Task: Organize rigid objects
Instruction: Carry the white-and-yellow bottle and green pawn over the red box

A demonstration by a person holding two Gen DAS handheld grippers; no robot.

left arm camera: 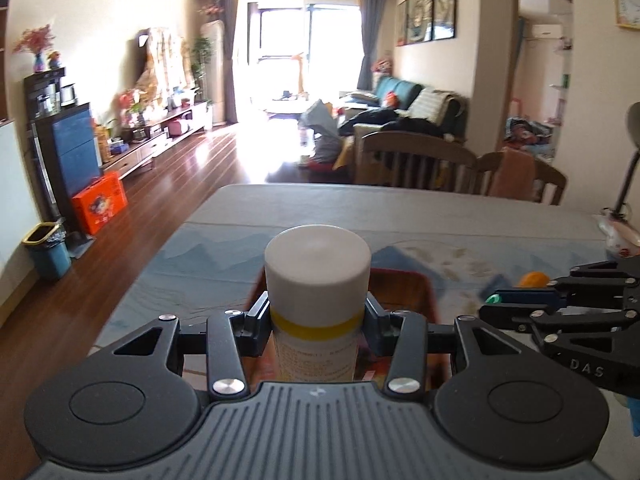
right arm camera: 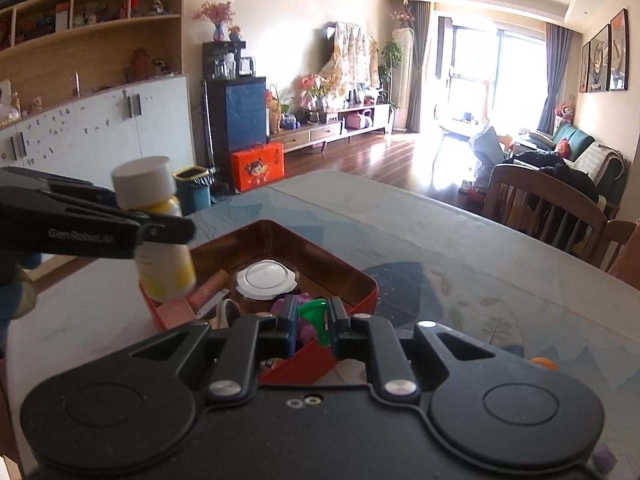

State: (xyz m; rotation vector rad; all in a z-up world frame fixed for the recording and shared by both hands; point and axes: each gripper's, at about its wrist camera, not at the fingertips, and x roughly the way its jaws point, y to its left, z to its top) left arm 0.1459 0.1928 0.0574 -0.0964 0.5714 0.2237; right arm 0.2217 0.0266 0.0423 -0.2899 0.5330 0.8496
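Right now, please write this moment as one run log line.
left gripper: shut on white-capped bottle, above red box | right gripper: holding green piece over box

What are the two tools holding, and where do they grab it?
Left tool grips the bottle just below its white cap. Right tool pinches a green toy near its top.

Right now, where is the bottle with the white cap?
The bottle is held in the left gripper, in the air above the near left corner of the red tin box; it fills the left wrist view's centre.
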